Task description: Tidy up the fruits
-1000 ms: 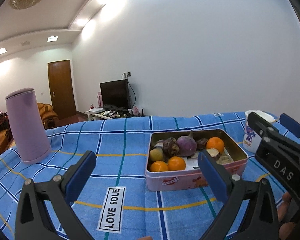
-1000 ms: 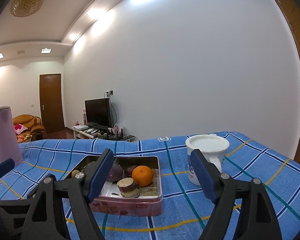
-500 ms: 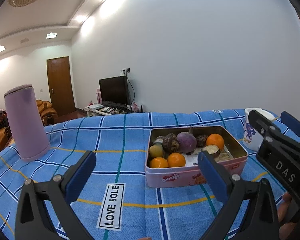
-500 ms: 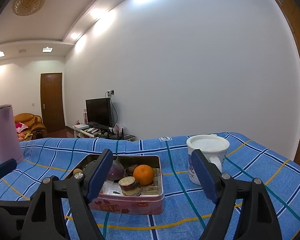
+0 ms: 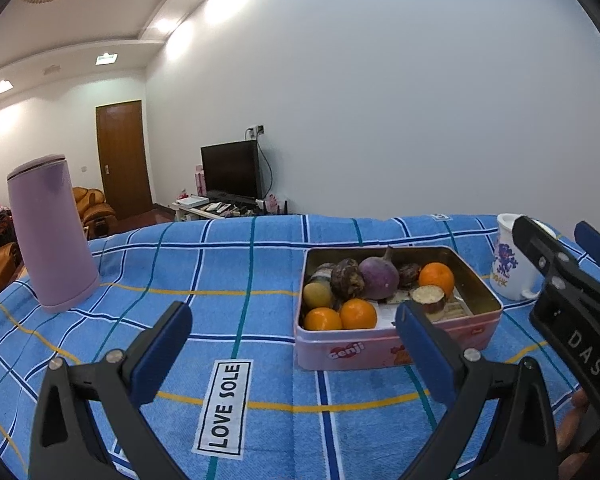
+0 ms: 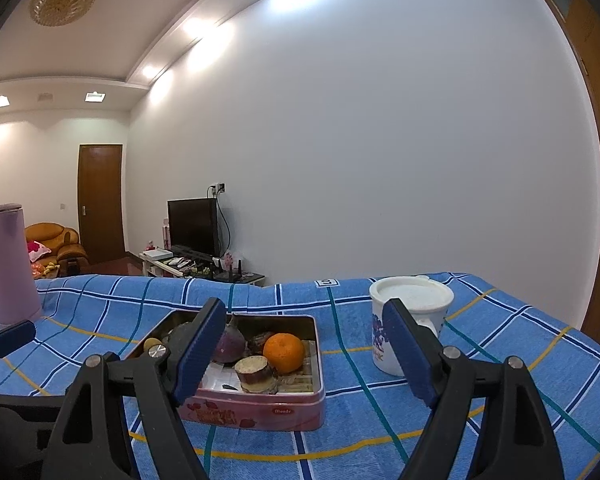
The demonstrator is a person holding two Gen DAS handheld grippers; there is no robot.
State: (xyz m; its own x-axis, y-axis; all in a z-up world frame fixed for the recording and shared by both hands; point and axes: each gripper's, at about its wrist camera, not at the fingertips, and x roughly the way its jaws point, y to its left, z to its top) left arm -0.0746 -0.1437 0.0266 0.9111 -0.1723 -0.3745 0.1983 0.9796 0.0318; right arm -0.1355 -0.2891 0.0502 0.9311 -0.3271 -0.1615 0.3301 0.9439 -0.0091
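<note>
A pink tin box [image 5: 396,350] [image 6: 260,406] sits on the blue checked cloth, holding three oranges [image 5: 358,314] [image 6: 283,352], a purple turnip [image 5: 378,278] [image 6: 230,344], a cut sweet potato [image 5: 430,299] [image 6: 254,370] and other dark produce. My left gripper [image 5: 294,354] stands open near the cloth, short of the tin's front left, with nothing between its fingers. My right gripper [image 6: 304,346] is open too, empty, level with the tin's near right side. The right gripper [image 5: 560,268] also shows at the right edge of the left wrist view.
A tall lilac flask [image 5: 50,232] [image 6: 8,264] stands at the far left of the table. A white lidded mug [image 6: 408,326] [image 5: 510,260] stands right of the tin. A "LOVE SOLE" label [image 5: 224,408] is sewn on the cloth. A television [image 5: 232,170] and sofa lie beyond.
</note>
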